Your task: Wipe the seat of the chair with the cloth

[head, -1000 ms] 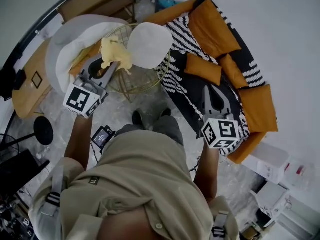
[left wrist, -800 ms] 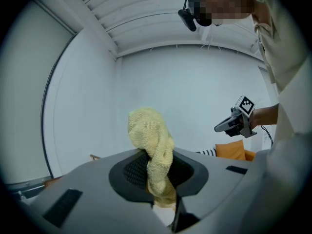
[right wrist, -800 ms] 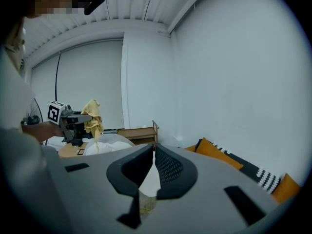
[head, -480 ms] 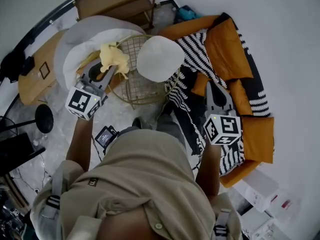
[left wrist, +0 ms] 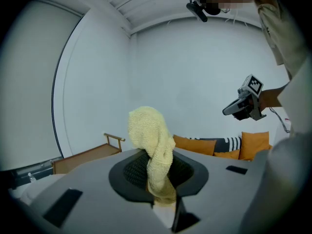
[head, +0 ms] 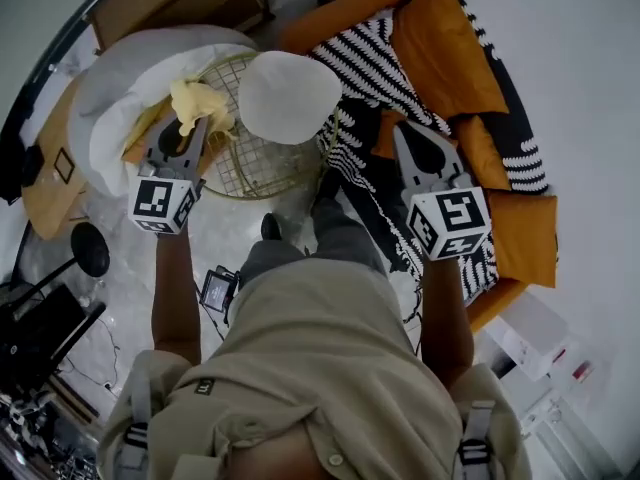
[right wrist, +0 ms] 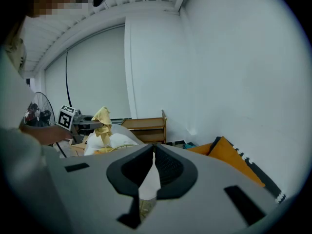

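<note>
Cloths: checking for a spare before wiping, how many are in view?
1. The yellow cloth, pinched in the left gripper, near the wire chair. Others may be hidden.

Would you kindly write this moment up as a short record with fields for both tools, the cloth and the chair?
left tool: shut on the yellow cloth, held by the chair's left rim
right tool: shut, nothing between its jaws, held over the sofa
yellow cloth: bunched, sticking out past the jaws
chair: gold wire frame with a round white cushion, between the two tools
wiping: not yet begun; in the head view the cloth is apart from the cushion
</note>
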A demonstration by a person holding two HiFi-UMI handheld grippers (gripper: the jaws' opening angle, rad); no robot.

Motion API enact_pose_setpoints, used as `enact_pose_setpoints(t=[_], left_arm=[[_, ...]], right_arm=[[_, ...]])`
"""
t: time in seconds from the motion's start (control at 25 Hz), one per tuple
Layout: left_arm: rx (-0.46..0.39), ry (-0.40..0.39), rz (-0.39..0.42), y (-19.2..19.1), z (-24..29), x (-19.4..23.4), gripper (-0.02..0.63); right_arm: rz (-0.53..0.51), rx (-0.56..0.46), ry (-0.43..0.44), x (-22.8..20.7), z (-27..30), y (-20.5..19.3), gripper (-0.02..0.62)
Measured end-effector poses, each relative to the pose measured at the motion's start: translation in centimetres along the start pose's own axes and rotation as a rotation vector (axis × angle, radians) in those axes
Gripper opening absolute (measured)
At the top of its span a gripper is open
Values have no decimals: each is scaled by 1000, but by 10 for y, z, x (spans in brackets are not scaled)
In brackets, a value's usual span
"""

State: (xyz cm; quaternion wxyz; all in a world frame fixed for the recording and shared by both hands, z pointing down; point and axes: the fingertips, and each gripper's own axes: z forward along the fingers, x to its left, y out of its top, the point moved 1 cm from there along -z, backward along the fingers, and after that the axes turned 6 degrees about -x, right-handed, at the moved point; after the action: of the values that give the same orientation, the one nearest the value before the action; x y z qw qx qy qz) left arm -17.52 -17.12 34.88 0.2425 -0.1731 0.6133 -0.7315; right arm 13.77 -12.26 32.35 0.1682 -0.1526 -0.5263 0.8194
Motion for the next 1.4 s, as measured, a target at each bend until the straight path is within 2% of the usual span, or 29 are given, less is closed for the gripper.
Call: enact_pose_setpoints(t=[0.28, 0.56, 0.72, 0.84, 0.96, 1.04, 1.28, 1.4], left_arm=[[141, 70, 52, -91, 67, 13, 78], [305, 111, 124, -181, 136, 15, 78], [388, 126, 169, -220, 174, 18, 78], [433, 110, 170, -240, 195, 14, 78], [459, 68, 154, -254, 209, -7, 78], [464, 20, 133, -262, 221, -35, 78], [427, -212, 48, -268, 260, -167, 78], [425, -293, 26, -270, 270, -212, 78]], right_arm=[[55, 123, -26, -37, 20, -62, 28], [105, 222, -58, -65, 14, -120, 28], [133, 253, -107, -90, 2, -144, 28], [159, 271, -141, -104, -5, -159, 28], [190, 291, -156, -107, -10, -174, 28], [205, 297, -161, -109, -11, -181, 28], [223, 312, -156, -107, -8, -192, 28], [223, 317, -161, -109, -10, -194, 28]])
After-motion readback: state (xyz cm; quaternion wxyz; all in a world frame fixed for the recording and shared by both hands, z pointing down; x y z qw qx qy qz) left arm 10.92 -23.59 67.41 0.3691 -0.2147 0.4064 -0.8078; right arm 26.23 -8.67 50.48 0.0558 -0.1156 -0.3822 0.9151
